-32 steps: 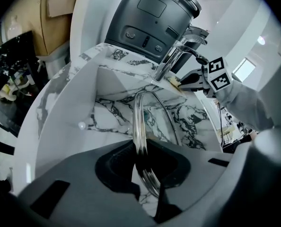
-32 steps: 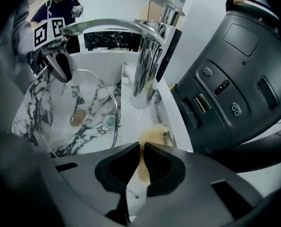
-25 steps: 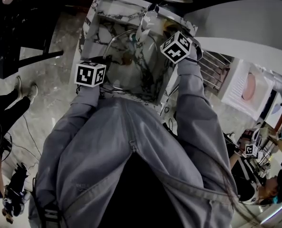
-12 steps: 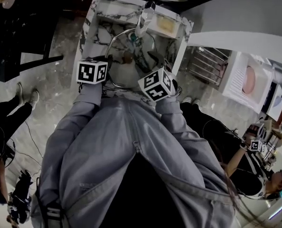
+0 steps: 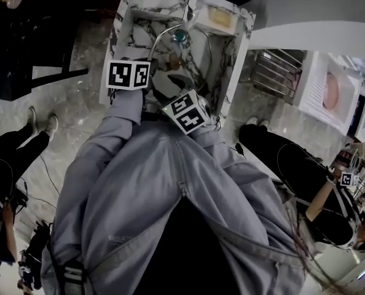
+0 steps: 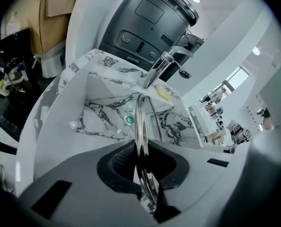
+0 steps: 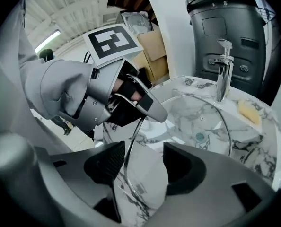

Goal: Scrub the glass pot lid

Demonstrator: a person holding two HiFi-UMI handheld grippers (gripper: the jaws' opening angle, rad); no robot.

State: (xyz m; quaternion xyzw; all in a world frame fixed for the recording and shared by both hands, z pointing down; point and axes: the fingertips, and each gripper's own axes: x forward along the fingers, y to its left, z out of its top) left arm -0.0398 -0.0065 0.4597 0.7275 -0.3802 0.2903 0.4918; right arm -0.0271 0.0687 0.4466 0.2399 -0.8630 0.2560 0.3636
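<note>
the left hand-held gripper (image 6: 143, 167) is clamped on the metal rim of the glass pot lid (image 6: 140, 122). its jaws have just been closing, and the ribbed pads press the rim from both sides. the lid stands on edge, tilted, over the basin of the marble sink (image 6: 102, 112), and is seen almost edge-on from the left gripper view. in the right gripper view its round glass face shows, with the left hand-held gripper gripping it at the upper left of the rim.

the right hand-held gripper (image 7: 139, 167) is empty and its jaws have just opened wide. the lower part of the lid's rim runs through the gap between them, close to the left pad. neither pad squeezes it, and i cannot tell whether it touches that pad. in the head view both marker cubes sit close together at the near edge of the sink, on grey sleeves.

behind the lid a chrome faucet (image 7: 223, 70) rises from the back ledge of the sink. a yellow sponge (image 7: 248, 111) lies on the ledge to its right. a teal drain (image 7: 199, 136) shows in the basin floor through the glass.
</note>
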